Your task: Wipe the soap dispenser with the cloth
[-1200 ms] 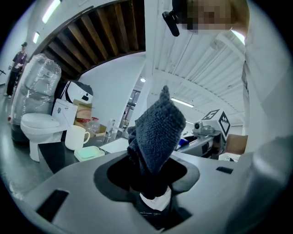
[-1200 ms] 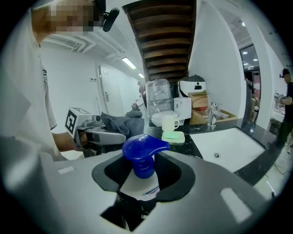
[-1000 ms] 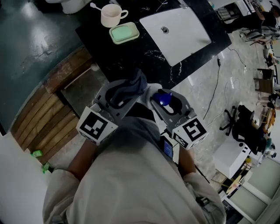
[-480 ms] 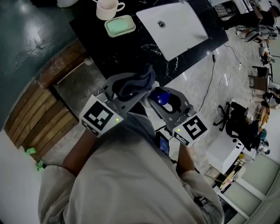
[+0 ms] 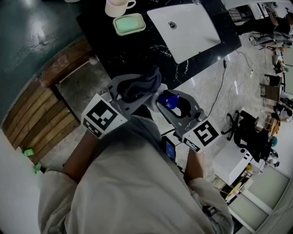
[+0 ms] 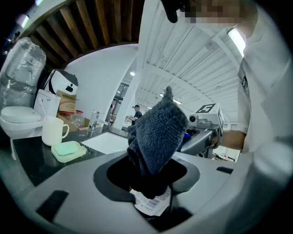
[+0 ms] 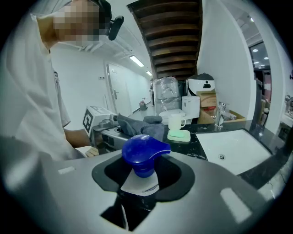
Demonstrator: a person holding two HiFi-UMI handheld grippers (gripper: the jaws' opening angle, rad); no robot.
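My left gripper (image 5: pixel 137 90) is shut on a dark grey-blue cloth (image 5: pixel 141 85), which bunches up out of its jaws (image 6: pixel 155 137). My right gripper (image 5: pixel 173 103) is shut on the soap dispenser (image 5: pixel 168 100), whose blue pump head (image 7: pixel 143 153) sticks up over a white labelled body. Both are held close to my chest, side by side, a short gap between cloth and dispenser. In the right gripper view the cloth (image 7: pixel 137 124) shows just left of the pump. The dispenser's lower body is hidden in the jaws.
Ahead is a black marble counter (image 5: pixel 142 48) with a white sink (image 5: pixel 187 28), a green soap dish (image 5: pixel 129 23) and a cream mug (image 5: pixel 118 6). Wooden slats (image 5: pixel 36 116) lie at the left; cables and office chairs (image 5: pixel 249 132) at the right.
Both grippers stay close together, holding the same things. The view shifted slightly, so the counter sits a little higher in the frame.
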